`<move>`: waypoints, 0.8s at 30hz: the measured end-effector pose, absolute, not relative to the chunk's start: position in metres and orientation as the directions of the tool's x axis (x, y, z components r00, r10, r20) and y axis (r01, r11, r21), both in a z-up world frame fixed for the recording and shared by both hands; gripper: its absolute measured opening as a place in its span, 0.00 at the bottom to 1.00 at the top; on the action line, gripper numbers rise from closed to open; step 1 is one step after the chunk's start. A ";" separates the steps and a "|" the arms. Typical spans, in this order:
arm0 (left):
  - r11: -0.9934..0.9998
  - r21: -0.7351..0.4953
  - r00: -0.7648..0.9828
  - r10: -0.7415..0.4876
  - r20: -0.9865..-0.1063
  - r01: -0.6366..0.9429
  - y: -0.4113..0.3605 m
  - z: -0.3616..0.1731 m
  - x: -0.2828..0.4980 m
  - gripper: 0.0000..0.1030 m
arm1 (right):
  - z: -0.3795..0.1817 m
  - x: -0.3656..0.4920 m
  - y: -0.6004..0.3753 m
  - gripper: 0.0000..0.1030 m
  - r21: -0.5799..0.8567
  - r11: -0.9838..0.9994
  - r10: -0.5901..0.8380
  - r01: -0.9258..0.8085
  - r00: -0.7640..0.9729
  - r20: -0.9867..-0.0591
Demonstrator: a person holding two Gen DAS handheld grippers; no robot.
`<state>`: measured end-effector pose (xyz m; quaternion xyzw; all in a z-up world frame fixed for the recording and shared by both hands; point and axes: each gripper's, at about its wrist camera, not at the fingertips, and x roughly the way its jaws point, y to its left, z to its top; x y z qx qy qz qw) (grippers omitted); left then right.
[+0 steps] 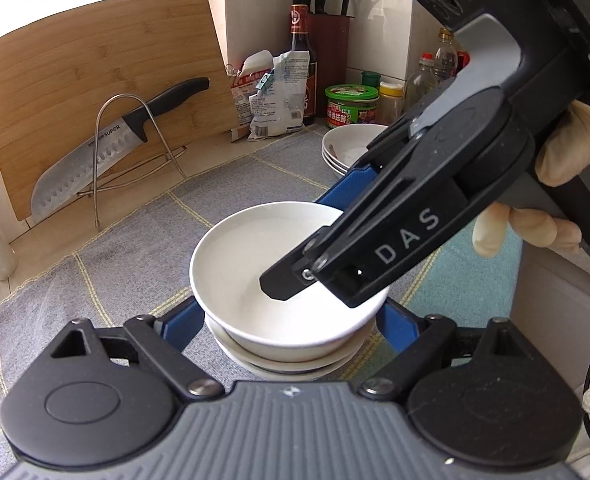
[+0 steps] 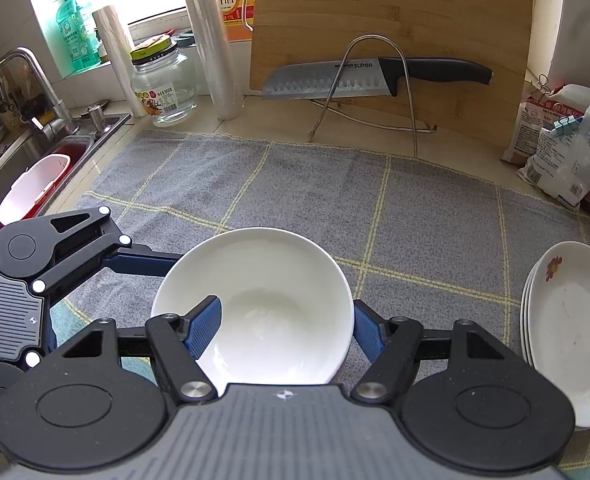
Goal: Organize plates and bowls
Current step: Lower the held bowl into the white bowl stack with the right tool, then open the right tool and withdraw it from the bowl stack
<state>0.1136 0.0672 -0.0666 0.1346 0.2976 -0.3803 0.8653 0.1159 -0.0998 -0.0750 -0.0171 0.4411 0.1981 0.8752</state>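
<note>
**A:** Largest item first?

**B:** A grey checked cloth (image 2: pixel 295 184) covers the counter, filling the middle of the right wrist view. Next is a bamboo cutting board (image 2: pixel 391 12), leaning on the wall at the top of the frame.

**A:** And the tools?

**B:** There are two. The left gripper (image 1: pixel 291 316) is at bottom centre of its own view, with its blue fingers on either side of the bowl stack (image 1: pixel 279 364). The tips are hidden behind the bowls, so I cannot tell whether they press. The right gripper (image 2: pixel 285 326) comes in from the upper right of the left wrist view, carried by a gloved hand (image 1: pixel 567 200). Its jaws are spread wide, with one finger inside the top bowl (image 2: pixel 263 280) and the other outside the rim, so it isn't pinching the wall.

**A:** What about the crockery?

**B:** The plate stack (image 2: pixel 567 320) sits on the cloth at the right edge, well apart from the bowls. It is made up of shallow white dishes with small flower prints. The top bowl is plain white and nests upright on the stack at lower centre.

**A:** What is the smallest item?

**B:** A black-handled knife (image 2: pixel 335 80), lying across a wire rack (image 2: pixel 409 92) in front of the board.
</note>
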 end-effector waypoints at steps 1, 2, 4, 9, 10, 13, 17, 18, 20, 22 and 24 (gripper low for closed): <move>0.675 0.007 0.534 -0.578 -0.618 0.738 0.068 -0.067 0.113 0.89 | -0.075 0.116 -0.100 0.73 0.145 0.921 0.332 -0.361 0.533 -0.778; 0.674 0.008 0.534 -0.577 -0.618 0.739 0.067 -0.068 0.114 0.89 | -0.075 0.116 -0.100 0.73 0.145 0.921 0.332 -0.362 0.533 -0.778; 0.675 0.009 0.533 -0.576 -0.620 0.738 0.067 -0.069 0.115 0.89 | -0.075 0.116 -0.100 0.73 0.148 0.920 0.335 -0.362 0.534 -0.776; 0.676 0.005 0.531 -0.574 -0.624 0.737 0.067 -0.071 0.115 0.89 | -0.076 0.115 -0.100 0.74 0.147 0.919 0.337 -0.366 0.535 -0.775; 0.676 0.005 0.531 -0.574 -0.624 0.737 0.067 -0.071 0.115 0.89 | -0.076 0.115 -0.100 0.74 0.148 0.918 0.338 -0.367 0.534 -0.775; 0.675 0.005 0.530 -0.575 -0.623 0.738 0.067 -0.071 0.114 0.89 | -0.075 0.115 -0.099 0.76 0.147 0.917 0.339 -0.370 0.533 -0.775; 0.673 -0.002 0.525 -0.579 -0.623 0.740 0.068 -0.071 0.116 0.90 | -0.076 0.115 -0.099 0.79 0.153 0.915 0.345 -0.373 0.531 -0.774; 0.672 0.000 0.526 -0.579 -0.623 0.741 0.068 -0.071 0.115 0.90 | -0.076 0.116 -0.099 0.81 0.158 0.913 0.351 -0.375 0.529 -0.773; 0.668 -0.004 0.523 -0.586 -0.619 0.744 0.069 -0.071 0.115 0.90 | -0.076 0.115 -0.098 0.88 0.165 0.909 0.362 -0.383 0.528 -0.768; 0.663 -0.007 0.519 -0.593 -0.616 0.749 0.072 -0.071 0.114 0.91 | -0.075 0.113 -0.096 0.97 0.153 0.909 0.359 -0.387 0.541 -0.761; 0.661 -0.004 0.520 -0.593 -0.615 0.750 0.074 -0.071 0.113 0.92 | -0.073 0.109 -0.095 1.00 0.144 0.906 0.363 -0.399 0.555 -0.748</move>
